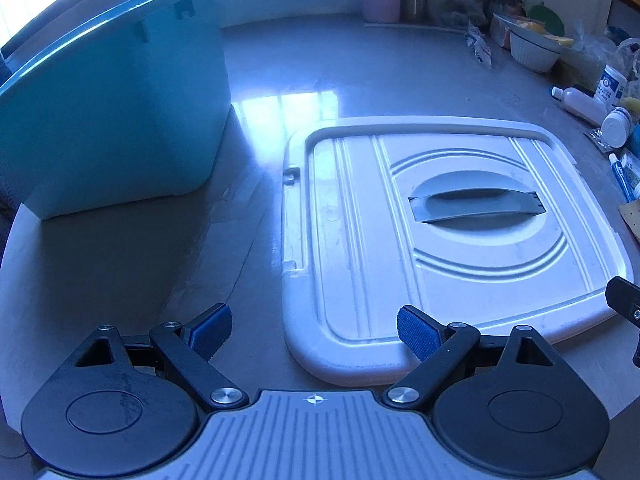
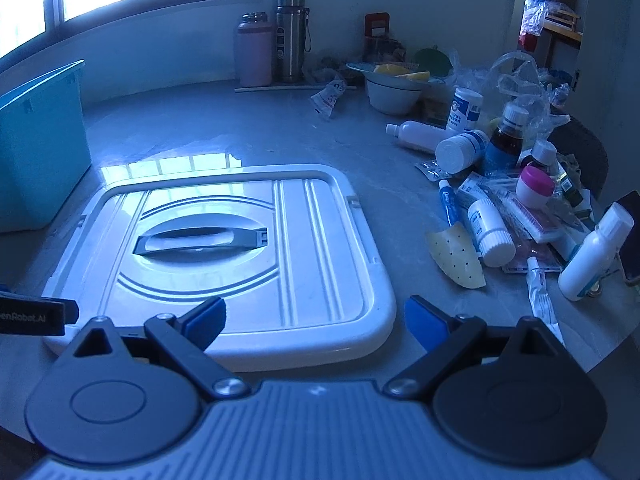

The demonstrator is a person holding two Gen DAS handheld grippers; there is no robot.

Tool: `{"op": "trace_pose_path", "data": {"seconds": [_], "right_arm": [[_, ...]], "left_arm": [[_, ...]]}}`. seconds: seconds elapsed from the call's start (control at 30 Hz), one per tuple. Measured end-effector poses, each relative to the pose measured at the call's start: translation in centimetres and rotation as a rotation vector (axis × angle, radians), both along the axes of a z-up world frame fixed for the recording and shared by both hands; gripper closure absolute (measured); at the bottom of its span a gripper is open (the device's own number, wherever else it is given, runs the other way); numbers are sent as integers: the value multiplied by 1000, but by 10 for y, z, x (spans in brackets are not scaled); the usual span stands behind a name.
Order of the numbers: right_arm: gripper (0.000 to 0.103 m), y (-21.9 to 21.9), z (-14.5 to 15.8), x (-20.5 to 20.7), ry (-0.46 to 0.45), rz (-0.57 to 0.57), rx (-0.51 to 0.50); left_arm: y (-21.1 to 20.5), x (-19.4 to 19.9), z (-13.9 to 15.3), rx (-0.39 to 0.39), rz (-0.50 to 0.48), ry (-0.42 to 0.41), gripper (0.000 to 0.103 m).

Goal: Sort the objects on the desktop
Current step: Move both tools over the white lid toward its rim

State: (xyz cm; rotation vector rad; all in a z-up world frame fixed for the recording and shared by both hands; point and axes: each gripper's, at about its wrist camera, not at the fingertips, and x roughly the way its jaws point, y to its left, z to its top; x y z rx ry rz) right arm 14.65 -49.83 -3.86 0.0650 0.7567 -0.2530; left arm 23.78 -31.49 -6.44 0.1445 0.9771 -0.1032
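The things we take as ours to sort are the heap of small medicine items [image 2: 516, 200] at the right of the grey desktop [image 2: 248, 128]: several white pill bottles, one of them [image 2: 491, 228] lying on its side with its ribbed cap toward us, a dark syrup bottle [image 2: 505, 140] standing upright, a pink-capped jar [image 2: 535, 186], a blue-and-white tube [image 2: 448, 202], a second thin tube [image 2: 540, 292] nearest us, a tall white squeeze bottle [image 2: 596, 252] leaning at the far right, and a yellowish perforated patch [image 2: 458, 256]. They overlap and touch one another loosely, which we judge makes the outlying tube or the lying bottle the easiest first pick. In the middle lies a white lid [image 2: 224, 256], flat, handle up, and the teal bin [image 1: 116, 112] stands uncovered just beside it on the left, so we read the lid as set aside to leave the bin free to receive things; its inside is hidden from both views. Our right gripper [image 2: 316, 320] hangs over the lid's near right corner with its 2 blue pads spread wide and nothing between them. Our left gripper [image 1: 314, 330] hovers over the lid's near left edge, equally spread and empty. Farther back stand a pink flask [image 2: 253, 52], a steel flask [image 2: 291, 38] and a white bowl [image 2: 390, 96] amid crumpled plastic bags.
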Motion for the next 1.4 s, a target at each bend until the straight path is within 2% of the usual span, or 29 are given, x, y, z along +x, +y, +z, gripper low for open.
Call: {"op": "trace_pose_path", "data": {"seconds": [0.53,0.73,1.03,1.13,1.3,1.4], "right_arm": [[7,-26,-12,26,46,-2,22],[7,-38,-20,47,91,69,22],[5,-64,-32,75,171,56,90],[4,-62,-36,76,174,65,90],[4,-70,-40,75,185,39,162],[4,-72,-42,74,190,31,181]], "left_arm": [[-11,28,-12,-19,46,37,11],[-13,39,-15,-31,74,46,11],[-13,51,-17,-18,122,52,11],[-10,52,-19,-36,130,50,10],[-13,54,-21,-32,123,52,9],[-12,53,-22,-61,117,58,9]]}}
